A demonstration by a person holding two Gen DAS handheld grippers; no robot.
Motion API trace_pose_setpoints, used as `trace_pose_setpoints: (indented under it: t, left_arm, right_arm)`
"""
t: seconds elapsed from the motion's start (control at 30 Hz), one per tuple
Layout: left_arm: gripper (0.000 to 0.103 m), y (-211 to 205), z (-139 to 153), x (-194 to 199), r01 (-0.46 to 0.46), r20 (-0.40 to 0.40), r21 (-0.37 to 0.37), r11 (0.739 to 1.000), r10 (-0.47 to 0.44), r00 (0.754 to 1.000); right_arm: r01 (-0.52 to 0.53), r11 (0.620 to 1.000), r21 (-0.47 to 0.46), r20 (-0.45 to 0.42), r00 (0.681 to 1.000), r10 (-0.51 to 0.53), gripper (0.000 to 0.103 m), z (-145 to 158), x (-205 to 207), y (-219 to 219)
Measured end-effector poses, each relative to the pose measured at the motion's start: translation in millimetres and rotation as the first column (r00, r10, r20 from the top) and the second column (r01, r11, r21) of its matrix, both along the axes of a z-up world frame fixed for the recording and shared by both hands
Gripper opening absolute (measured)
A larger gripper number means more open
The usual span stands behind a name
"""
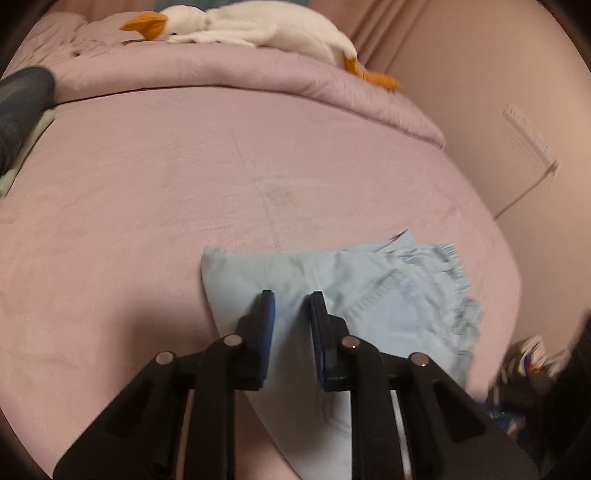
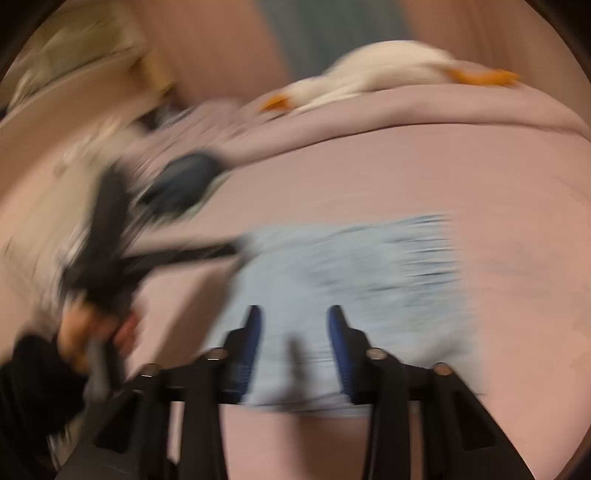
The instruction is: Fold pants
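Observation:
Pale blue denim shorts with a frayed hem lie on the pink bed sheet. My left gripper sits on their left part. Its jaws are narrow, denim fills the gap between them, and it is shut on that fabric. The right wrist view is badly smeared. There the shorts lie flat, and my right gripper hovers over their near edge. Its blue pads stand apart and nothing is pinched. The left gripper reaches in from the left, held by a hand.
A white plush goose with an orange beak rests on the rolled pink duvet at the back. A dark blue item lies at the bed's left. The bed edge drops off at the right, where clutter sits on the floor.

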State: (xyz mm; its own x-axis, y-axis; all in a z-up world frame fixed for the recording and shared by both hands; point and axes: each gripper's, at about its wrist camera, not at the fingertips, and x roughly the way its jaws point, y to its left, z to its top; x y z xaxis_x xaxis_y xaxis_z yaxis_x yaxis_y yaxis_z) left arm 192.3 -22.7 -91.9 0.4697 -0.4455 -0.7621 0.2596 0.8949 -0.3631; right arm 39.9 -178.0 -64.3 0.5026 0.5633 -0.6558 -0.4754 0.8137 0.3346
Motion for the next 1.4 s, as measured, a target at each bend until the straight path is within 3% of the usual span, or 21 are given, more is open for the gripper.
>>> trace_pose_setpoints:
  t: [0.1,0.17,0.23,0.3,0.4,0.5,0.63,0.73,0.87,0.97,1.03,1.13,1.17,1.23,1.3,1.4]
  left_arm:
    - [0.012,-4.4,-13.9,13.6,0.046,-0.026,0.062,0.997,-0.044,0.999]
    - [0.011,-5.8,-24.7,19.9,0.063,-0.055,0.08,0.995,-0.059,0.997]
    - [0.01,-6.9,-29.3,22.8,0.065,-0.045,0.095,0.993,-0.061,0.997]
    - [0.008,-6.4,-30.2,26.4,0.053,-0.043,0.093,0.994,-0.049,0.998]
    - [0.008,-4.7,-26.6,25.2,0.022,-0.04,0.09,0.996,-0.019,0.999]
    - [0.007,-1.3,-13.5,5.9,0.012,0.002,0.109,0.994,-0.012,1.0]
    - [0.009,2.8,-3.0,-25.9,0.033,0.036,0.048,0.998,-0.035,0.999]
    - [0.009,-7.8,-4.7,-54.7,0.079,0.036,0.017,0.997,-0.08,0.996]
    - [0.009,-23.8,-19.4,-77.1,0.125,0.004,-0.001,0.992,-0.125,0.992]
    - [0.009,-25.7,-34.7,-86.9,0.115,-0.014,-0.004,0.993,-0.115,0.993]
    - [0.009,-19.1,-35.5,-87.9,0.098,-0.037,-0.045,0.994,-0.1,0.994]
    - [0.01,-9.6,-31.9,-98.3,0.08,-0.052,-0.056,0.995,-0.083,0.995]
    - [0.012,-8.3,-29.6,-103.0,0.077,-0.045,-0.048,0.996,-0.079,0.996]
    - [0.03,-4.0,-25.3,-115.7,0.066,-0.033,-0.049,0.997,-0.068,0.997]
    - [0.041,-0.7,-20.2,-125.0,0.046,-0.021,-0.058,0.997,-0.047,0.999]
    - [0.043,2.5,-14.2,-135.9,0.02,0.003,-0.045,0.999,-0.02,1.0]
  right_arm:
    - [-0.15,0.986,-0.07,0.015,0.988,0.151,0.024,-9.8,-11.5,41.1]
    - [-0.21,0.961,-0.177,0.004,0.977,0.215,0.024,-22.8,-17.9,64.0]
    - [-0.234,0.936,-0.264,-0.039,0.972,0.232,0.023,-41.9,-19.9,76.0]
    - [-0.227,0.928,-0.297,0.009,0.971,0.24,0.023,-46.4,-26.6,77.6]
    - [-0.228,0.942,-0.247,-0.04,0.974,0.225,0.023,-40.2,-21.1,69.1]
    - [-0.206,0.971,-0.118,-0.078,0.977,0.198,0.023,-21.4,-14.0,40.6]
    - [-0.036,0.999,-0.037,0.028,0.999,0.037,0.023,16.6,-5.8,-19.4]
    - [0.157,0.983,-0.093,0.059,0.987,-0.152,0.024,27.5,27.5,-59.4]
    - [0.252,0.953,-0.17,0.064,0.968,-0.245,0.024,17.3,60.6,-71.1]
    - [0.263,0.927,-0.268,-0.003,0.962,-0.274,0.025,-10.3,76.6,-72.7]
    - [0.28,0.937,-0.209,-0.06,0.953,-0.298,0.032,-17.1,77.1,-86.9]
    - [0.311,0.947,-0.085,-0.159,0.934,-0.321,0.033,-18.0,78.0,-106.1]
    - [0.323,0.945,-0.053,-0.172,0.929,-0.327,0.033,-14.7,74.0,-111.0]
    - [0.325,0.945,-0.027,-0.164,0.931,-0.325,0.034,-5.1,60.4,-114.0]
    - [0.328,0.945,-0.002,-0.162,0.932,-0.324,0.041,-5.9,46.3,-121.3]
    - [0.352,0.934,0.055,-0.189,0.923,-0.336,0.052,-8.7,37.5,-136.1]
